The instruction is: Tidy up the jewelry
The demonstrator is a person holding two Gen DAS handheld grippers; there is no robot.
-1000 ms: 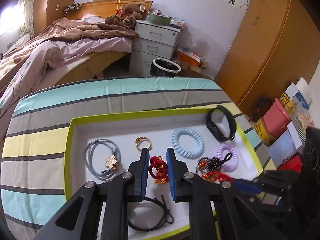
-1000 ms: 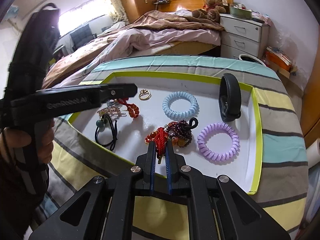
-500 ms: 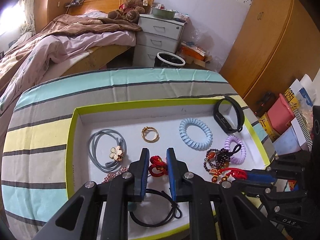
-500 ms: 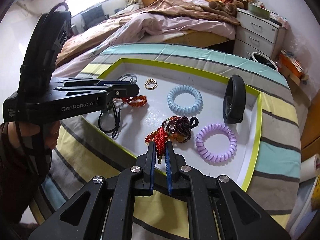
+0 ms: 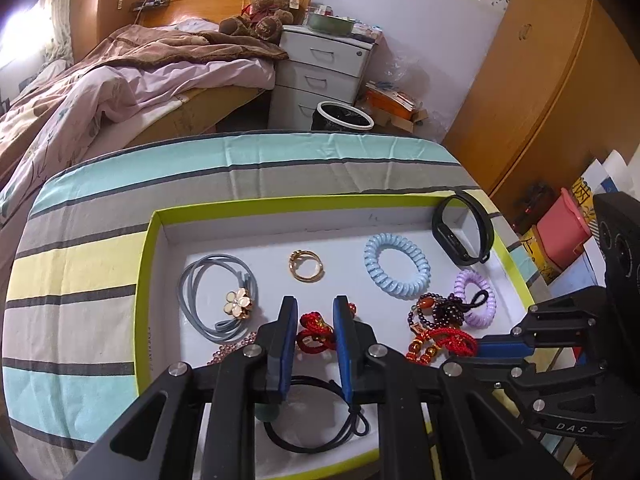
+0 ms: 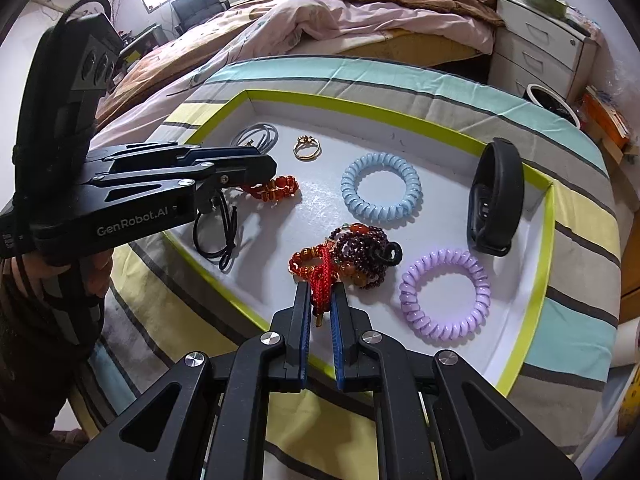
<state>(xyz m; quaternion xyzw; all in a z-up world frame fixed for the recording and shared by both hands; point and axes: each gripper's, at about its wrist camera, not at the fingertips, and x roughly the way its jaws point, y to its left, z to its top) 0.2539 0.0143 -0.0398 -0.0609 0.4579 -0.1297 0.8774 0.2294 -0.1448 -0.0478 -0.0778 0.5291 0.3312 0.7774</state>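
A white tray with a lime rim (image 5: 148,264) (image 6: 548,216) holds the jewelry. My left gripper (image 5: 314,308) is open, its fingers on either side of a red bead bracelet (image 5: 316,330) (image 6: 276,190) without pinching it. My right gripper (image 6: 320,292) is shut on the red cord of a red bracelet (image 6: 316,268) (image 5: 448,340) tangled with a dark purple bead bracelet (image 6: 364,248) (image 5: 444,312). Also in the tray are a gold ring (image 5: 306,266), a blue coil tie (image 5: 396,266) and a purple coil tie (image 6: 444,294).
The tray lies on a striped cloth (image 5: 80,264). It also holds a grey flower hair tie (image 5: 224,296), a black hair tie (image 5: 316,420) and a black wristband (image 5: 460,236). A bed (image 5: 120,80), drawers (image 5: 320,72) and a bin (image 5: 344,118) stand behind.
My left gripper has pulled back a little and opened wider around the red bead bracelet. My right gripper keeps its hold on the red cord, with the tangled bracelets shifted slightly.
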